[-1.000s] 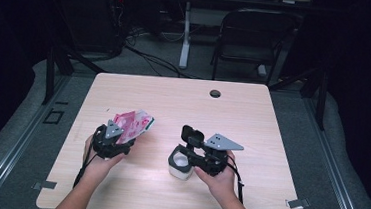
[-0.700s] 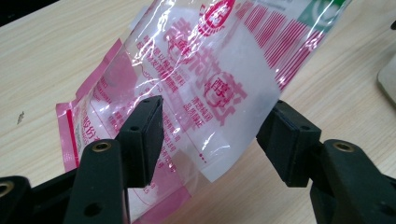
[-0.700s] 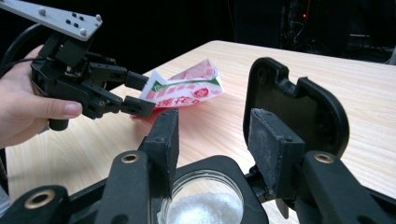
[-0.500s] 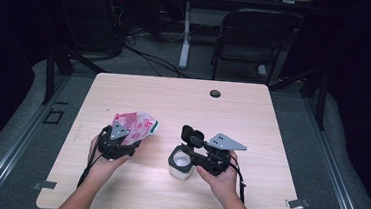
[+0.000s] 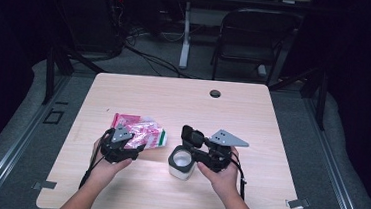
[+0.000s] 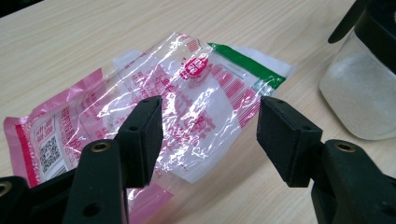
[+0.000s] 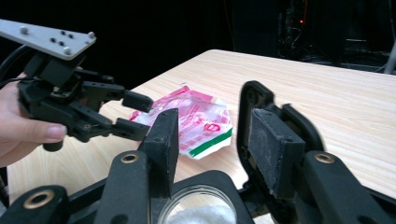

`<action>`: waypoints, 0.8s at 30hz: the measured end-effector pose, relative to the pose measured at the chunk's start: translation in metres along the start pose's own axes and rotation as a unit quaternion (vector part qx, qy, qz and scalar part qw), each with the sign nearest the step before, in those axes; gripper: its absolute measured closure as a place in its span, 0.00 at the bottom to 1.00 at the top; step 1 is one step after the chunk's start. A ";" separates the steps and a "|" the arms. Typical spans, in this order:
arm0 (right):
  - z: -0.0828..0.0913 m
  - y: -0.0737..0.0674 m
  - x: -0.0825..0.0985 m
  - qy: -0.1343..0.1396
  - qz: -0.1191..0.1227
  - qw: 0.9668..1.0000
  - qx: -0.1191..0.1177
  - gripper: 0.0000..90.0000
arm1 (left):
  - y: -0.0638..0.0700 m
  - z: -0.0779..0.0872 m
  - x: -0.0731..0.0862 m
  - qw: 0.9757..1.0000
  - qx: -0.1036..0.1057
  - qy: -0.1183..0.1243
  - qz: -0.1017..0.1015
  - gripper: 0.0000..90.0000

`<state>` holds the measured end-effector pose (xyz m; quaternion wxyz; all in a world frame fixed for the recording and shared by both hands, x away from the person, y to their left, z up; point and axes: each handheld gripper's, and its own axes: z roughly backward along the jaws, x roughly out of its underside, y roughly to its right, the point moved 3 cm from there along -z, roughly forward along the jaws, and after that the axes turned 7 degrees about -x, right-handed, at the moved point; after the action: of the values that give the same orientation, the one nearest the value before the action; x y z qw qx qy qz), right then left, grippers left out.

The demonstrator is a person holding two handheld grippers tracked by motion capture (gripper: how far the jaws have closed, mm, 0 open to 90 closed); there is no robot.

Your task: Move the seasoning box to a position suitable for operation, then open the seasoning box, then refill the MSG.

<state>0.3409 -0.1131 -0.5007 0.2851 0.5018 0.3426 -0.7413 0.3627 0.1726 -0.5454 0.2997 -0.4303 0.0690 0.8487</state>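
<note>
With your right gripper (image 5: 186, 145) clamped wide around the jar (image 5: 181, 163) at the table's (image 5: 272, 121) near middle and your left gripper (image 6: 208, 135) open, empty, over the flat packet (image 6: 187, 102), closing may merely skid the slick film.

Two bare forearms, with no sleeves in sight, each end in a hand around a black handheld gripper. The left gripper (image 5: 131, 145) and right gripper (image 5: 186, 143) each carry a grey three-cornered plate dotted with small holes, and a thin black cable trails back along each wrist. The jaws are blocky black bars with flat, matte pads, apparently rubber, fixed by brass-coloured ringed screws.
</note>
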 end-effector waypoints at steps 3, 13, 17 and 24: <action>0.002 0.004 -0.001 0.001 -0.005 1.000 0.006 0.59 | -0.003 0.002 0.001 1.000 -0.002 0.005 0.010 0.46; 0.018 0.007 -0.017 0.020 -0.018 1.000 0.008 0.60 | -0.005 0.008 -0.004 1.000 -0.002 0.015 0.018 0.46; 0.031 0.009 -0.025 0.024 -0.009 1.000 0.016 0.60 | -0.003 0.007 -0.007 1.000 -0.003 0.016 0.013 0.46; 0.047 0.016 -0.029 0.034 -0.013 0.999 0.038 0.61 | 0.001 0.007 -0.010 1.000 -0.004 0.014 0.010 0.46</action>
<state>0.3371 -0.1584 -0.4645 0.2441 0.5332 0.3299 -0.7398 0.3620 0.1703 -0.5334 0.2881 -0.4428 0.0738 0.8458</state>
